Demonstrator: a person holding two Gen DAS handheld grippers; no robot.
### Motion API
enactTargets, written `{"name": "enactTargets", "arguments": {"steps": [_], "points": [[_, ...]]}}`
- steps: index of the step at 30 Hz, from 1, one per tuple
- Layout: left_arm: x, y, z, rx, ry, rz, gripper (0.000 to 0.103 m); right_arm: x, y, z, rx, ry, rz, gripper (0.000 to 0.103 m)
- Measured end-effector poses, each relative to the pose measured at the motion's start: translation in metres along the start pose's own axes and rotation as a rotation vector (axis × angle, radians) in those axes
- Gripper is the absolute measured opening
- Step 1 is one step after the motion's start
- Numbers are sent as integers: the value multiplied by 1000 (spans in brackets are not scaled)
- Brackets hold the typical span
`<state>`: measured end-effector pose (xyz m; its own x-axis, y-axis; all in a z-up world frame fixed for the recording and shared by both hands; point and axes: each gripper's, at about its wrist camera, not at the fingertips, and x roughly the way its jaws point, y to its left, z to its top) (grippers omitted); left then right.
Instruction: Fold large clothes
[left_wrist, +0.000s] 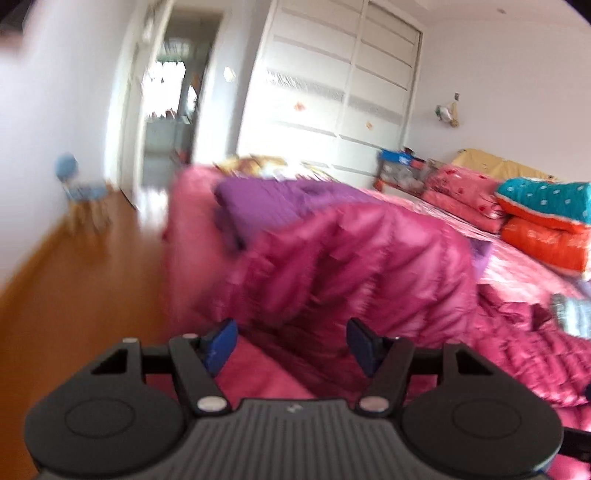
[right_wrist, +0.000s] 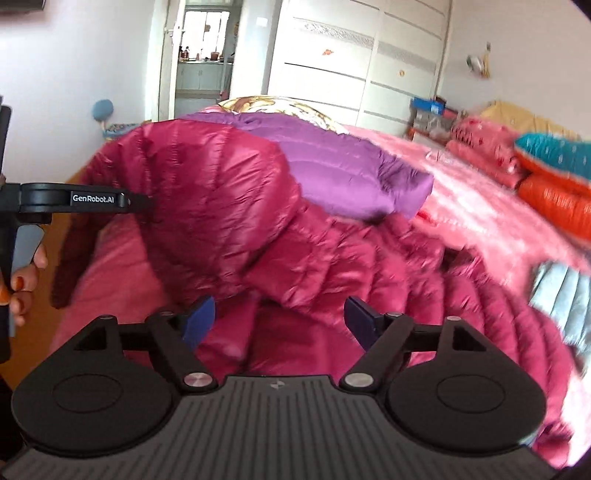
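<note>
Two hand-held grippers face a bed (right_wrist: 476, 206) covered in pink. The left hand-held gripper (left_wrist: 291, 345) has its blue pads spread wide with nothing between them, and the magenta puffer jacket (left_wrist: 354, 258) fills the view just beyond them, from about 12 to 3 o'clock. That view is smeared with motion, so whether the pads touch the fabric cannot be told. The right hand-held gripper (right_wrist: 280, 321) is likewise spread, its jaws empty, with the same jacket (right_wrist: 229, 206) heaped on the bed directly ahead at 12 o'clock. A purple quilted garment (right_wrist: 340, 162) lies partly under the jacket's upper edge, toward 1 o'clock. At 9 o'clock in the right wrist view, the other device's black arm reaches the jacket's left edge, and a hand (right_wrist: 26, 277) with orange nails shows beside it. Folded bedding (right_wrist: 554, 177) in red, orange and teal is stacked at 2 o'clock. A white wardrobe (right_wrist: 354, 62) stands behind the bed, a doorway (right_wrist: 203, 55) at 11 o'clock
</note>
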<state>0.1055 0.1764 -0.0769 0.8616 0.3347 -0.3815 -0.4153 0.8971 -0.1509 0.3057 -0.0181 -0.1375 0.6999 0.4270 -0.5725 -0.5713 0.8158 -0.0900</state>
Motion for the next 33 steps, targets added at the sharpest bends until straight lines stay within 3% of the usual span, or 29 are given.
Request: {"name": "enactTargets", "arguments": {"steps": [3, 9, 13, 17, 24, 31, 33], "points": [[-7, 9, -2, 45, -27, 79, 61, -6, 11, -9, 14, 7, 12, 97], [10, 21, -3, 68, 40, 222, 55, -16, 21, -17, 24, 17, 43, 97], [10, 26, 1, 37, 31, 255, 54, -18, 24, -19, 15, 14, 52, 97], [1, 28, 0, 101, -40, 310, 54, -16, 27, -21, 24, 16, 58, 98], [-7, 17, -5, 324, -197, 385, 55, -11, 31, -30, 31, 29, 77, 98], [12, 16, -5, 382, -83, 313, 55, -10, 30, -36, 50, 39, 86, 98], [23, 19, -5, 373, -12, 301, 49, -11, 29, -37, 57, 39, 87, 98]]}}
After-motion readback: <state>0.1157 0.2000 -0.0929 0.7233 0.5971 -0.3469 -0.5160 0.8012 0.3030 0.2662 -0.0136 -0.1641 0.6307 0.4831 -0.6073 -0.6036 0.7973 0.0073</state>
